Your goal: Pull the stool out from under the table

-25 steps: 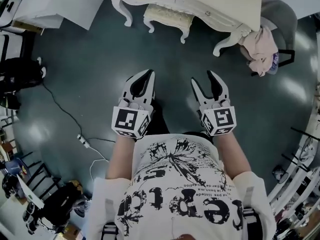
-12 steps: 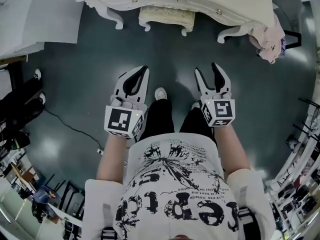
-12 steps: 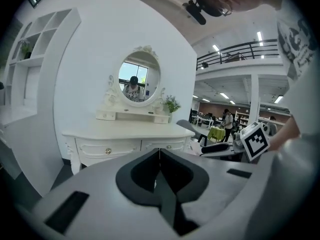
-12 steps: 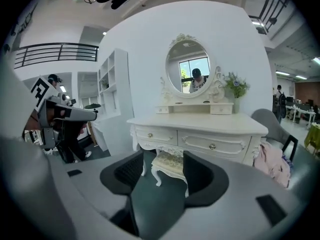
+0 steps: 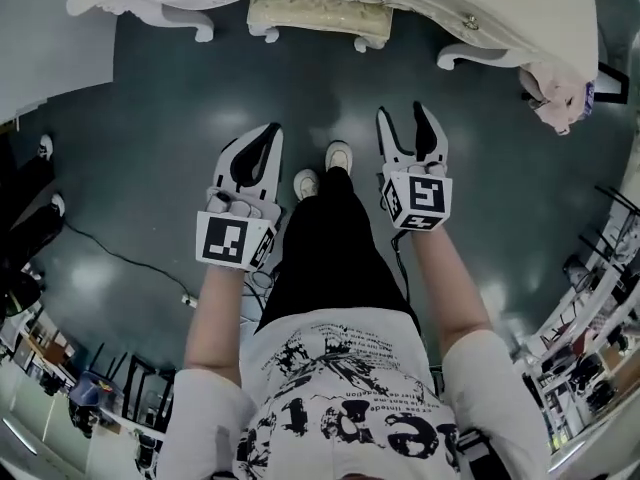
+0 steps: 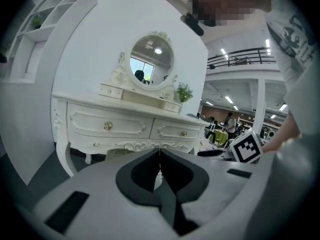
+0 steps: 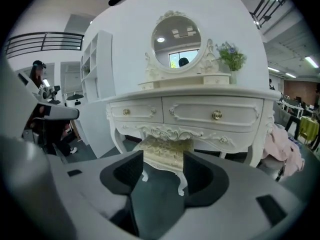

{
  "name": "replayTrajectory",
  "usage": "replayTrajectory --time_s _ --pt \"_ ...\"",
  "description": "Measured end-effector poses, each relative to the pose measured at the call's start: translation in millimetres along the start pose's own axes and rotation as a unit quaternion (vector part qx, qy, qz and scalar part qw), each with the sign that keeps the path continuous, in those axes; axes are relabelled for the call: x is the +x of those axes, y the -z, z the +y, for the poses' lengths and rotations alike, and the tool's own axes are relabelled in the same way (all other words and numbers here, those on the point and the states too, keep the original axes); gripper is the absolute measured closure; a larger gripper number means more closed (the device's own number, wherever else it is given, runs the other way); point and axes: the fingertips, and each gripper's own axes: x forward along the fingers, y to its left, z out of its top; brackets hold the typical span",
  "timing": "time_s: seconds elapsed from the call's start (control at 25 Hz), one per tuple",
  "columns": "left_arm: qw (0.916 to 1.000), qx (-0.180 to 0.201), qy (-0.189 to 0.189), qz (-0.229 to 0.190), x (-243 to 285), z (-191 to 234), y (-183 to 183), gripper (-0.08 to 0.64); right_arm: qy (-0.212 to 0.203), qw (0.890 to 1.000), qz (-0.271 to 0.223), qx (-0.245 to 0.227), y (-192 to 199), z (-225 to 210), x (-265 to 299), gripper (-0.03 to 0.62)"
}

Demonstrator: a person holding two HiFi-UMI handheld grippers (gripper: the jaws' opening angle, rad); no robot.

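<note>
While the stool (image 5: 315,13) stands under the table (image 5: 480,13) at 12 o'clock, nothing is grasped.
Its long axis runs 9 to 3 o'clock; left gripper (image 5: 268,136) clenched empty; right gripper (image 5: 405,120) released, jaws apart.

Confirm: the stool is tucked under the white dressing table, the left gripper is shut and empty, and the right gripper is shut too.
Wrong on the right gripper: it is open, as the right gripper view shows, its jaws apart with nothing held. The stool is under the white dressing table, and the left gripper is shut and empty.
</note>
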Motion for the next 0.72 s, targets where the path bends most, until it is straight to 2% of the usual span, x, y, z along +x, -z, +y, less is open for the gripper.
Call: replayTrajectory --time_s 0.2,0.36,0.44,0.56,0.72 --pt "0.9999 0.003 -0.010 0.005 55 41 65 0.539 0.023 0.999 0.032 -0.012 76 -29 83 0.350" --pt "0.9993 -0.027 -0.024 0.006 81 62 112 0.540 0.039 0.997 0.064 0.005 144 -46 135 0.350" --pt "0.9992 -0.030 -0.025 0.011 99 67 141 0.540 0.046 0.996 0.072 0.010 174 -58 166 0.350" --pt "0.9993 -0.019 -0.022 0.022 125 71 183 0.539 0.063 0.995 0.070 0.012 204 -78 209 0.350" --pt "0.9991 -0.018 -0.025 0.029 152 79 218 0.540 0.085 0.994 0.067 0.010 220 -100 257 0.348"
